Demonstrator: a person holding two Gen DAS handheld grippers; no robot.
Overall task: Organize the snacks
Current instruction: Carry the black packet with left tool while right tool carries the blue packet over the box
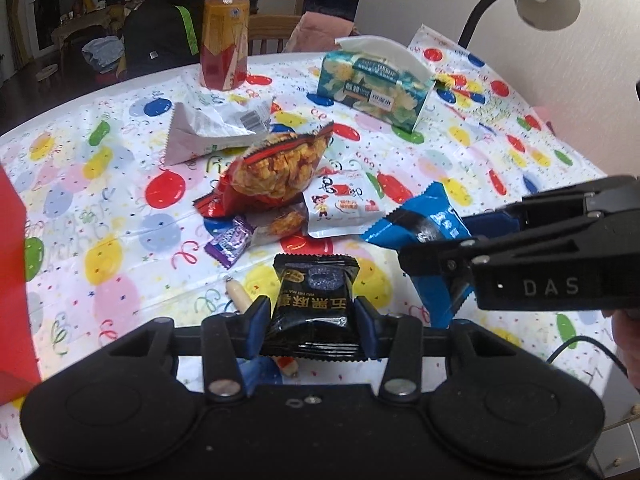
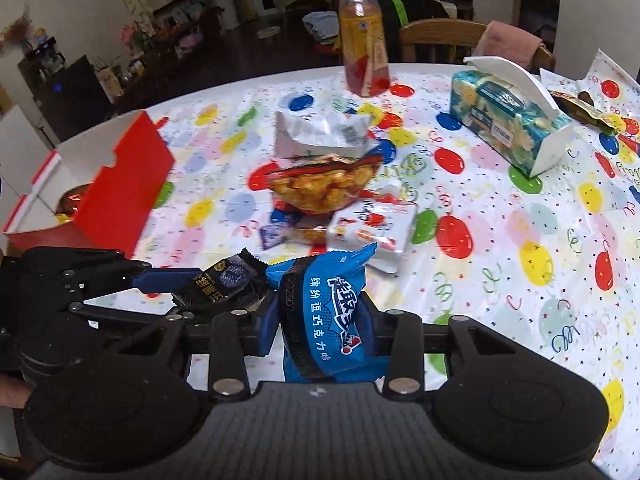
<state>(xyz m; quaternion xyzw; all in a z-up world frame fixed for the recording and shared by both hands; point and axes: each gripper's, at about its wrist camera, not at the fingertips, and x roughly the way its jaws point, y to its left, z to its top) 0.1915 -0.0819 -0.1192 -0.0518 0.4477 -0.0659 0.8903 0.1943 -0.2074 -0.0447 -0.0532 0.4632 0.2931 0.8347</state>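
Now your left gripper (image 1: 314, 322) is clamped on the black packet (image 1: 316, 300), and your right gripper (image 2: 322, 326) is clamped on the blue packet (image 2: 326, 312); both packets are off the table. Beyond them a pile is left on the cloth (image 1: 120, 184): the popcorn bag (image 1: 276, 172), a white pouch (image 1: 344, 208), a purple candy (image 1: 229, 242), a grey bag (image 1: 212, 128). The red box (image 2: 120, 188) at your left holds only something shiny, so I judge most of the sorting is not yet done.
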